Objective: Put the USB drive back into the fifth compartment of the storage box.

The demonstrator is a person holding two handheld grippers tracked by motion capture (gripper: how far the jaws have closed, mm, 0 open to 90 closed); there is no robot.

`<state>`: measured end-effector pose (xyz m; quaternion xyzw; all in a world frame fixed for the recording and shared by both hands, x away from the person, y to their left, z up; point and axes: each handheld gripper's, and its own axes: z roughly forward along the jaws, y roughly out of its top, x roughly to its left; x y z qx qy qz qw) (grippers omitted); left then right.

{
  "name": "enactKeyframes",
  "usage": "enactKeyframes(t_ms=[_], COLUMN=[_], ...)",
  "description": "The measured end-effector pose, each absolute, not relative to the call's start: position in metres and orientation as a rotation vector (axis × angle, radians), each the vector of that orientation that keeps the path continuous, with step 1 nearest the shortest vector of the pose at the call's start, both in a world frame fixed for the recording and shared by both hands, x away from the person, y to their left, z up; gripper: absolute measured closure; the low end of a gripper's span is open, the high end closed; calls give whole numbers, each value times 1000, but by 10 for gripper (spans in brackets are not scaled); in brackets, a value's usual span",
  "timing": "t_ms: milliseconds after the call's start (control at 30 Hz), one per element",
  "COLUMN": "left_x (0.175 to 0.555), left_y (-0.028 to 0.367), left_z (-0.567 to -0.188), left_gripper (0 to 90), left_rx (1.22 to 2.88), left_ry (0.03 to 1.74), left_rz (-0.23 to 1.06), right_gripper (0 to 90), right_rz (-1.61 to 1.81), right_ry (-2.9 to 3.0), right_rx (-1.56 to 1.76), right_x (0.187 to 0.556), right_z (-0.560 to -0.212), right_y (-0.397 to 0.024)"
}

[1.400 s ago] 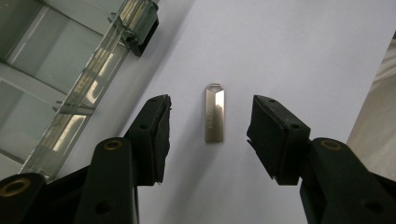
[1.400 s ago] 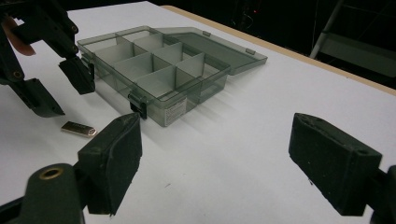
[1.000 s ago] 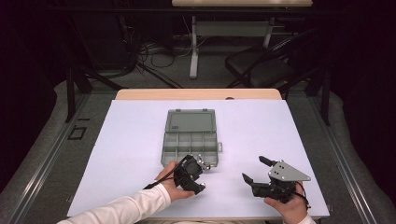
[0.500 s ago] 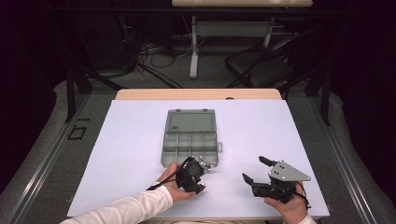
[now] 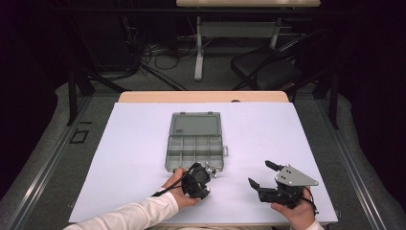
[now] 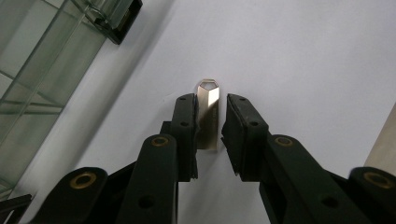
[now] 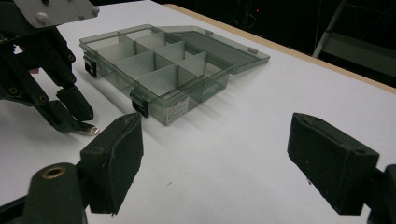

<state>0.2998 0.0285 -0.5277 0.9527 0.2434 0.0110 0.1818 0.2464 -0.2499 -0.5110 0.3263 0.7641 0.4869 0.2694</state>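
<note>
A small silver USB stick (image 6: 208,116) lies on the white table cover, just off the near right corner of an open grey compartment box (image 5: 195,143). My left gripper (image 5: 209,170) points down at it. In the left gripper view the left gripper (image 6: 211,100) has the stick between its jaws, which have just been closing. The left pad (image 6: 186,122) lies against the stick, and a thin gap remains at the right pad. My right gripper (image 5: 260,173) rests wide open to the right, holding nothing. The right gripper view shows the stick (image 7: 88,129) under the left gripper's (image 7: 77,119) tips.
The box (image 7: 154,70) has its lid folded back flat and several compartments that look bare; its black latches face me. The white cover (image 5: 287,134) spreads across the table. A wooden edge (image 5: 201,97) runs along the far side, with a chair and cables beyond it.
The left gripper's jaws look a little narrower around the stick. Neither hand has shifted, and the box stays put.
</note>
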Motion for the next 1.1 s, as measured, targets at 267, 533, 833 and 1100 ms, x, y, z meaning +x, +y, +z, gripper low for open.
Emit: enactKeyframes(t_ms=[267, 533, 833, 1100], left_x=[298, 297, 297, 298], left_y=[27, 27, 27, 28], left_z=[-530, -531, -530, -530], left_gripper=[767, 773, 789, 790], left_rx=[2693, 2694, 2694, 2692], left_ry=[675, 669, 668, 675], left_rz=[64, 70, 73, 59], right_gripper=[180, 181, 181, 182], right_rz=[1308, 1310, 1309, 1309], right_ry=[2067, 2066, 2067, 2067], right_rx=[873, 870, 871, 870], right_x=[247, 247, 247, 247], right_z=[-511, -512, -512, -512], right_y=[-250, -249, -250, -250])
